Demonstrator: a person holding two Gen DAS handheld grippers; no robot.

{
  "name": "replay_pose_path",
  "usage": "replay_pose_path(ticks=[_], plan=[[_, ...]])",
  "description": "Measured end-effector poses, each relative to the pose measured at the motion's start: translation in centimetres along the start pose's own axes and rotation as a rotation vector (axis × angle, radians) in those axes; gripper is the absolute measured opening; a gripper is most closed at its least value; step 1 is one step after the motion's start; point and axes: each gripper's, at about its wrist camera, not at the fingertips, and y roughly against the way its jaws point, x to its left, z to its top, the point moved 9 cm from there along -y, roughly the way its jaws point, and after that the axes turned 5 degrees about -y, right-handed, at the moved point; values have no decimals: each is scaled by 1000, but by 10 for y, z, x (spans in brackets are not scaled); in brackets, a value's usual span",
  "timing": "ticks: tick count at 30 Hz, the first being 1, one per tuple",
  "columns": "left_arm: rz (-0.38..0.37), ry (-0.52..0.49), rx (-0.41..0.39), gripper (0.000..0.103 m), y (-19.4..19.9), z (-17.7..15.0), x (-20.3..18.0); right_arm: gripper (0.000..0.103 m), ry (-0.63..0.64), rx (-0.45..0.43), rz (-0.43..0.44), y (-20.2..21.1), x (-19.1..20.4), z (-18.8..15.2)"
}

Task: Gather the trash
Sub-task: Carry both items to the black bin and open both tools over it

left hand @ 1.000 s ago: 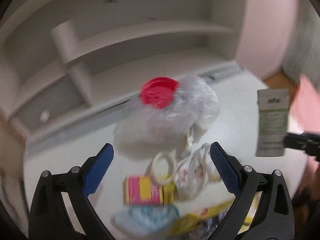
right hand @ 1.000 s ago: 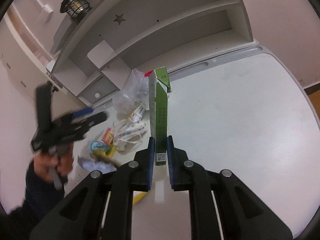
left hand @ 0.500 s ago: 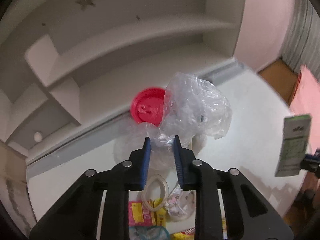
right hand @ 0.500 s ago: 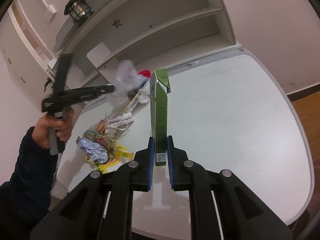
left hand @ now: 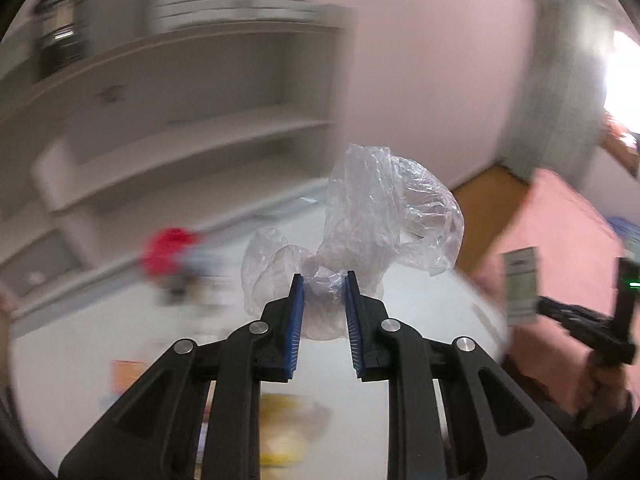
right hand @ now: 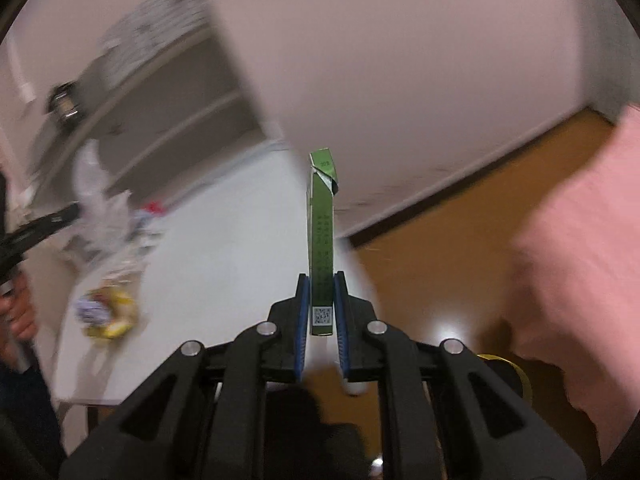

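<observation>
My left gripper [left hand: 322,280] has just closed its jaws, and its blue pads now pinch the gathered neck of a crumpled clear plastic bag [left hand: 384,216], which billows up and away from the fingertips above the white table [left hand: 80,344]. My right gripper [right hand: 320,280] is clenched on the lower end of a flattened green carton [right hand: 321,240], which stands up straight from the pads with its folded top bent over; the carton sits over the table's right edge, with the wooden floor [right hand: 440,240] behind it. In the left wrist view the same carton [left hand: 520,288] shows off the table's right side, gripped by the black right tool [left hand: 580,320]. The rest of the trash still lies on the table: a red lid [left hand: 168,248] towards the shelving [left hand: 192,136] at the back, and yellow wrappers [right hand: 108,312] near the table's front edge. Much of the scene is blurred. A pink fabric surface [right hand: 580,240] lies beyond the table on the right.
</observation>
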Motion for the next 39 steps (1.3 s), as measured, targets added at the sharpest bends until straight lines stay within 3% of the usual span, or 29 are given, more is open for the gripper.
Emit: replay_pose_path(ticks=[6, 8, 12, 14, 17, 21, 24, 36, 37, 39], plan=[[-284, -132, 58, 20, -44, -35, -167, 13, -168, 9, -219, 33, -126, -40], [-339, -190, 89, 20, -64, -56, -216, 13, -216, 27, -279, 35, -159, -55], [-387, -279, 154, 20, -107, -95, -274, 13, -305, 123, -332, 17, -208, -87], [-446, -265, 229, 20, -127, -116, -295, 12, -379, 145, -272, 15, -222, -93], [-463, -273, 268, 20, -158, -132, -312, 12, -431, 174, -266, 9, -237, -98], [-516, -262, 338, 19, -202, -150, -325, 8, -444, 209, -330, -2, -257, -106], [-514, -249, 388, 19, -237, -163, -328, 8, -456, 231, -325, -9, -264, -111], [-548, -273, 490, 20, -270, -203, -374, 8, -469, 221, -333, -10, -272, -114], [-548, -278, 500, 20, -277, -203, -376, 8, -478, 220, -343, -8, -275, -115], [-550, -293, 521, 36, -277, -210, -384, 8, -495, 210, -343, -5, -280, -116]])
